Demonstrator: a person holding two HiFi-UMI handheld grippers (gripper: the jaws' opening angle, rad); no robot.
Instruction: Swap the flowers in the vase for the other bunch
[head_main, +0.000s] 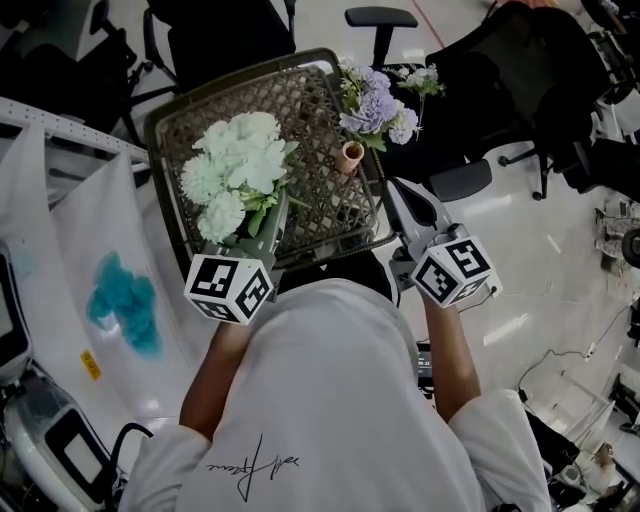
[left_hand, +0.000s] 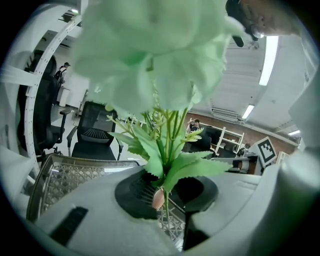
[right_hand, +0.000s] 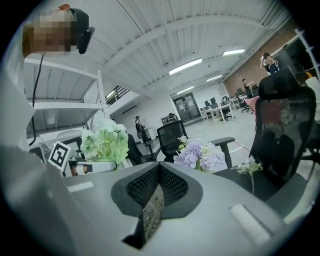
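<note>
A white-green flower bunch (head_main: 237, 165) stands over the near left of the wire-mesh table (head_main: 320, 200). My left gripper (head_main: 255, 238) is shut on its green stems (left_hand: 167, 150), just under the leaves, and the blooms (left_hand: 150, 55) fill the top of the left gripper view. A purple bunch (head_main: 378, 105) stands in a small tan vase (head_main: 350, 157) at the table's far right. My right gripper (head_main: 394, 190) is shut and empty, by the table's right edge, below and to the right of the vase. The purple bunch (right_hand: 200, 155) lies straight ahead of the right gripper (right_hand: 159, 170).
Black office chairs (head_main: 470, 70) stand beyond and to the right of the table. White plastic sheeting (head_main: 70, 250) with a blue patch (head_main: 125, 300) lies on the left, beside a white shelf rail (head_main: 60, 125). A pale sprig (head_main: 422, 80) sticks out to the right of the purple bunch.
</note>
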